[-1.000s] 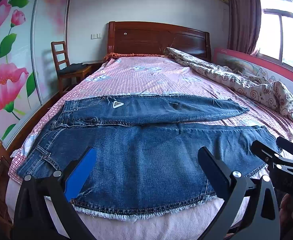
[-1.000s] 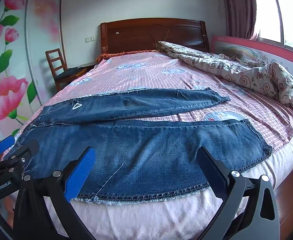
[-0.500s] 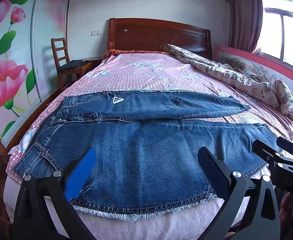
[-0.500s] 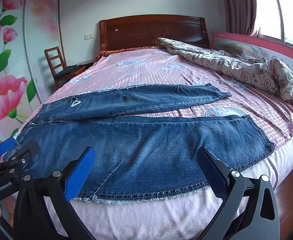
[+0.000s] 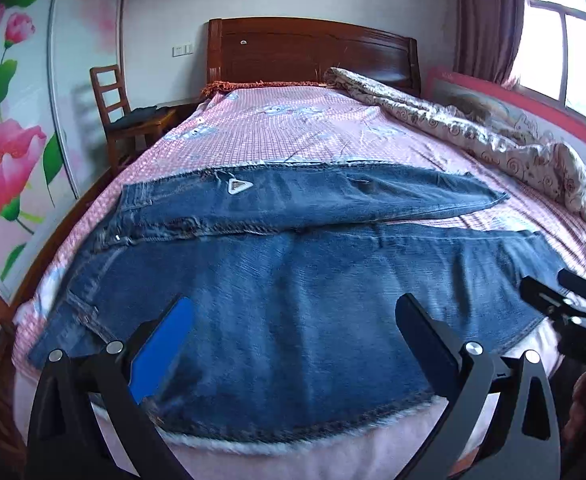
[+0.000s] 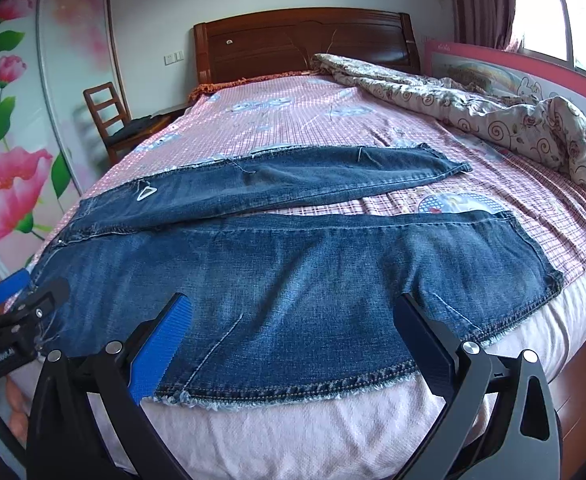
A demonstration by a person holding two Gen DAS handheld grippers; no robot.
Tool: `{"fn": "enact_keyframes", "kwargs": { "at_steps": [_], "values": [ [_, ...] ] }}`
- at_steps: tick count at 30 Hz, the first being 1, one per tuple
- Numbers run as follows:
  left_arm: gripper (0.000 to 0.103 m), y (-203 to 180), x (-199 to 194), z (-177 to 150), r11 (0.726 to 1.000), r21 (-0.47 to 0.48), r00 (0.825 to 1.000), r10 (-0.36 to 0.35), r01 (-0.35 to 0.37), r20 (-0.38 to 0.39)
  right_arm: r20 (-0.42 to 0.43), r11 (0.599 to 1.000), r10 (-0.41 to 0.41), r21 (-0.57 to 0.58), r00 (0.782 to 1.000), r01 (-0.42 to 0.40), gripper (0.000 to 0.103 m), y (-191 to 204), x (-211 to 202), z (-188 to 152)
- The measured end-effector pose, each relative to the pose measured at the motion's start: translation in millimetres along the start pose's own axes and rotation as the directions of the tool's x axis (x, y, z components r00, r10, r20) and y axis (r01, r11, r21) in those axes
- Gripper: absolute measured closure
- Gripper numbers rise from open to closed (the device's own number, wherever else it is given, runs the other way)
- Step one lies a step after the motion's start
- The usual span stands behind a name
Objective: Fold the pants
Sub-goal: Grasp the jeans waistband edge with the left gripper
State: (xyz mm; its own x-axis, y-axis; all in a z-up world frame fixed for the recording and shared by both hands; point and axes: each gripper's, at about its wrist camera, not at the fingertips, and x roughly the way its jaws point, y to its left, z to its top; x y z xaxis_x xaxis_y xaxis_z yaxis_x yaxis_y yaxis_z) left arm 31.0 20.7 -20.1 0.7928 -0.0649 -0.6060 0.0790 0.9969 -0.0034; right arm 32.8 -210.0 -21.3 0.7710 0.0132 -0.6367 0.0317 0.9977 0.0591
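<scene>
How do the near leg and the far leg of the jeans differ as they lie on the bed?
The near leg looks wider and lighter blue; the far leg looks narrower and darker. The near leg reaches the mattress edge; the far leg lies further in, angled away. Both lie flat on the bed, joined at the waist.

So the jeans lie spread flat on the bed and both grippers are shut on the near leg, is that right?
Not quite. The jeans lie spread flat on the bed, but both wrist views show the left gripper and right gripper open, holding nothing.
</scene>
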Motion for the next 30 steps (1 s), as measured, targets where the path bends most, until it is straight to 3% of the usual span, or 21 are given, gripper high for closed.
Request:
{"fn": "enact_keyframes", "kwargs": {
  "at_steps": [4, 9, 14, 19, 21, 24, 26, 28, 30],
  "values": [
    [0.002, 34.3, 22.9, 26.0, 0.997, 0.063, 0.998, 0.055, -0.053, -0.032, -0.032, 1.0, 0.021, 0.002, 0.999, -0.021, 0.003, 4.1, 14.4, 9.8],
    [0.002, 94.4, 64.0, 63.1, 0.995, 0.055, 0.993, 0.087, -0.083, -0.085, -0.076, 0.998, 0.051, -0.018, 0.996, -0.052, 0.003, 16.9, 38.8, 19.4],
    [0.002, 161.8, 116.6, 95.9, 0.998, -0.027, 0.984, 0.048, -0.053, -0.171, -0.115, 0.994, 0.087, -0.05, 0.99, -0.093, 0.003, 32.7, 58.8, 27.3],
    [0.002, 220.0, 163.7, 115.7, 0.994, -0.106, 0.979, -0.003, -0.019, -0.203, -0.132, 0.99, 0.115, -0.067, 0.985, -0.125, 0.003, 45.7, 75.3, 36.5],
    [0.002, 233.6, 180.7, 121.6, 0.995, -0.085, 0.976, 0.031, -0.051, -0.214, -0.136, 0.988, 0.125, -0.07, 0.983, -0.136, 0.003, 50.1, 80.3, 38.9],
    [0.002, 251.8, 213.8, 126.2, 0.99, -0.138, 0.962, -0.044, 0.007, -0.268, -0.144, 0.986, 0.136, -0.076, 0.98, -0.148, 0.003, 56.1, 86.0, 41.1],
    [0.002, 259.0, 234.1, 127.7, 0.989, -0.15, 0.956, -0.048, 0.004, -0.288, -0.149, 0.985, 0.14, -0.08, 0.979, -0.153, 0.003, 58.7, 88.5, 41.4],
    [0.008, 266.4, 252.2, 127.7, 0.987, -0.161, 0.949, -0.057, 0.007, -0.309, -0.154, 0.985, 0.141, -0.081, 0.978, -0.155, 0.003, 59.4, 90.2, 40.9],
    [0.025, 275.8, 264.9, 125.5, 0.979, -0.202, 0.94, -0.098, 0.032, -0.328, -0.158, 0.985, 0.143, -0.077, 0.977, -0.157, 0.003, 58.4, 90.7, 40.1]
  ]
}}
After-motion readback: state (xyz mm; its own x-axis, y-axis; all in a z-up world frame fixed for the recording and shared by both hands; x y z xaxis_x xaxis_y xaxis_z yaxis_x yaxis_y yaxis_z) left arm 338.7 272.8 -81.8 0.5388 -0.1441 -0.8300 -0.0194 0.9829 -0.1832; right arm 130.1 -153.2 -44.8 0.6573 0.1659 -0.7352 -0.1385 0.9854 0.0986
